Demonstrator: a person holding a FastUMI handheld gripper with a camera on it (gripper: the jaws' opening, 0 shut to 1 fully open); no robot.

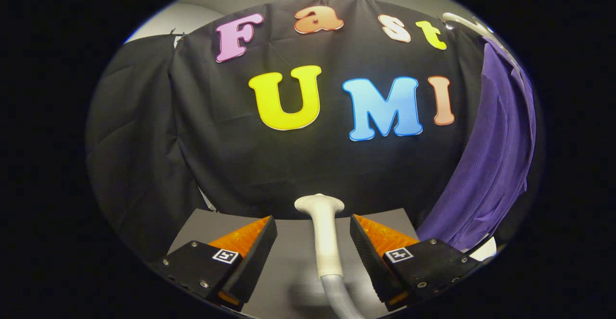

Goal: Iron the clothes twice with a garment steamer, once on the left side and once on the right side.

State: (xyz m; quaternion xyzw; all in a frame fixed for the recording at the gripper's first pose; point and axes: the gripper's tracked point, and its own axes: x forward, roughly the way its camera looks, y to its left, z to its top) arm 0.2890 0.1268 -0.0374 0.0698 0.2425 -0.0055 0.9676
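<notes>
A white garment steamer handle [323,232] stands upright on the grey table [288,261], its hose [339,297] curving down toward me. It sits in the gap between my fingers, closer to the right one, with space on both sides. My gripper [313,230] is open and touches nothing. A purple garment [495,160] hangs on a pale hanger [464,23] to the right, beyond the right finger.
Black cloth forms the booth wall [298,165] just behind the table's far edge. A white rounded object [483,250] peeks out low on the right beneath the garment's hem.
</notes>
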